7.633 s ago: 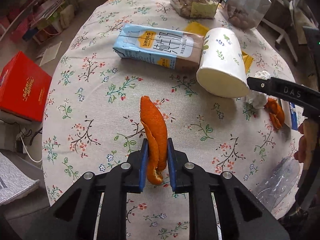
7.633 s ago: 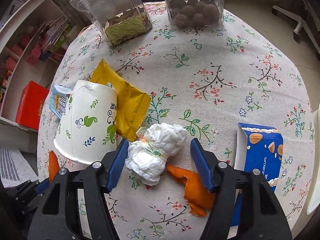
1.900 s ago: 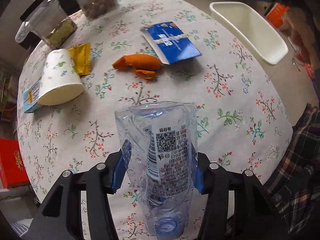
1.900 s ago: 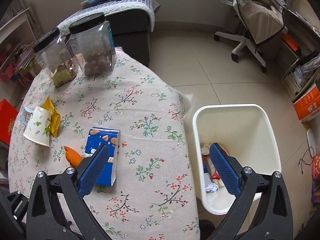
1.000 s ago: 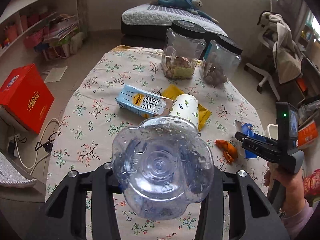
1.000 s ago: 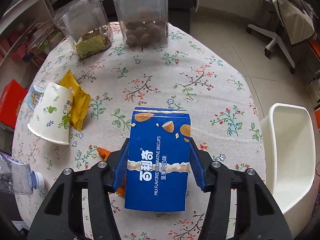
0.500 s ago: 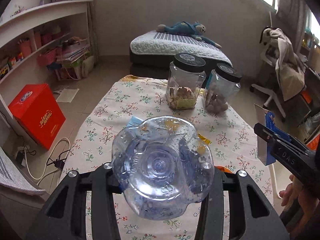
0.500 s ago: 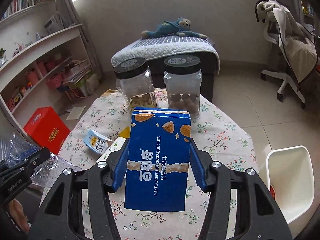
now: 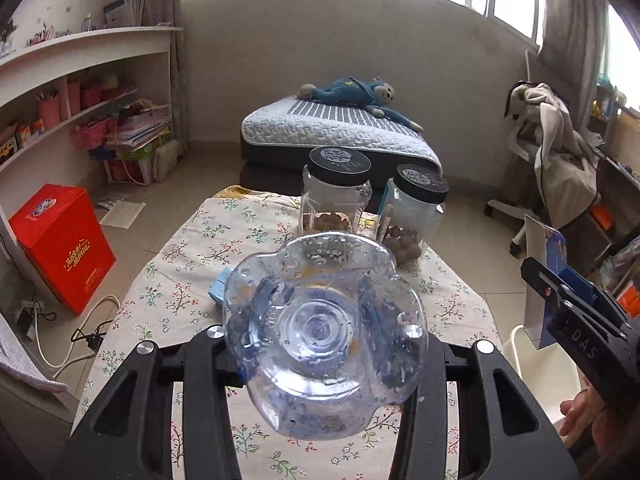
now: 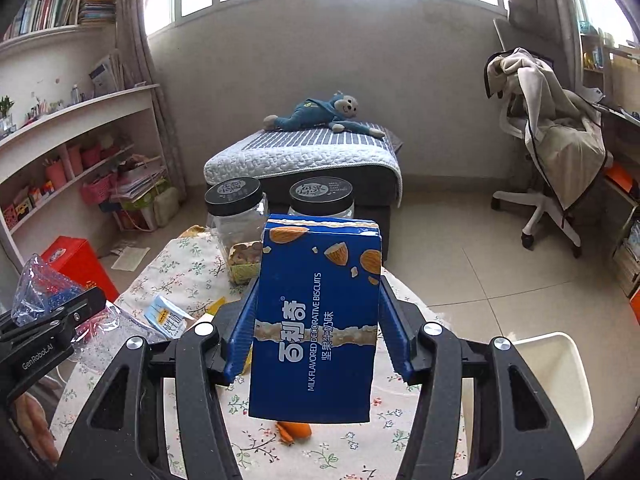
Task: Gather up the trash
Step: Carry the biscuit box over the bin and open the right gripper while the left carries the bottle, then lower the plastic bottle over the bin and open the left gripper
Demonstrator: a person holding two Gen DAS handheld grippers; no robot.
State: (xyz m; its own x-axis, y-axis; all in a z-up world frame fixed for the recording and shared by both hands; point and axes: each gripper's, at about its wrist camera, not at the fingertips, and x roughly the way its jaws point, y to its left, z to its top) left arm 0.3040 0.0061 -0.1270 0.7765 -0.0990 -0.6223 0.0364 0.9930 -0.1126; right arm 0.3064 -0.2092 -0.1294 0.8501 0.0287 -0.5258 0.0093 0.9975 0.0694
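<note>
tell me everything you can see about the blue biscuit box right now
The blue biscuit box is a flat cardboard carton printed with almonds, white Chinese characters and the words "milk flavoured decorative biscuits". It looks empty and slightly creased, with its top edge torn open. It stands upright, lifted clear above the floral tablecloth, clamped on both narrow sides by the blue fingers of the right gripper. The left wrist view shows it edge-on, thin, above the white bin. Nothing else touches it.
</note>
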